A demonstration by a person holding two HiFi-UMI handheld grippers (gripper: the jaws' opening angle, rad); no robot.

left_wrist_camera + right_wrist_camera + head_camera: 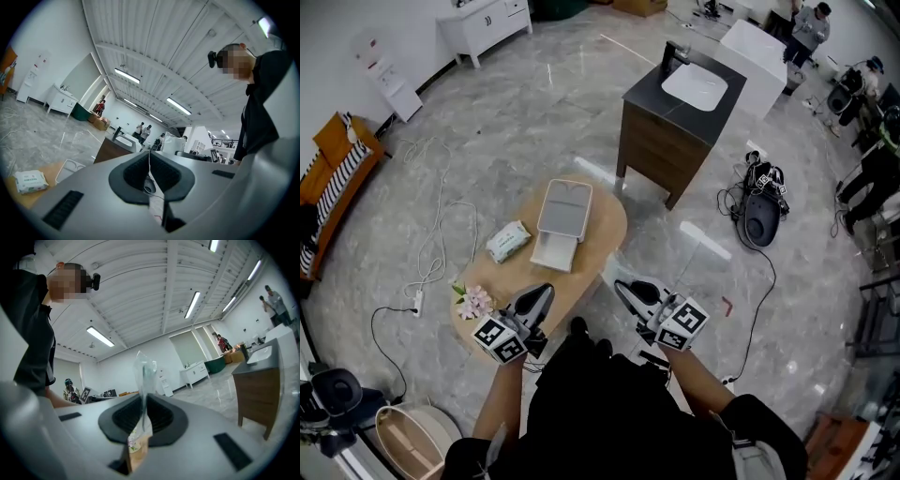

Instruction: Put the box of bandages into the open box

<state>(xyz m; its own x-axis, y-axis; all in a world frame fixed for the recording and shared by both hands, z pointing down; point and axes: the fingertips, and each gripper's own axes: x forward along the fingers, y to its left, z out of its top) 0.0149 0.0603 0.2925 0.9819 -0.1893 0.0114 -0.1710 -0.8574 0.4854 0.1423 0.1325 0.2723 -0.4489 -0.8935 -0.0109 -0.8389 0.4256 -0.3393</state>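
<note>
Task not yet begun: the bandages [508, 241] lie on the desk [605, 230], just left of the open box [564, 208], untouched. The left claw [544, 292] is closed, seemingly empty. The right claw [621, 287] is pinched on a clear film [143, 376]. Grasp and transfer remain.

An oval wooden tabletop [605, 234] stands on the marble floor [534, 103]. An open white box [563, 208] lies near its middle. A pack [508, 241] lies just left of the box, and pink flowers [473, 302] lie at the near-left edge.
</note>
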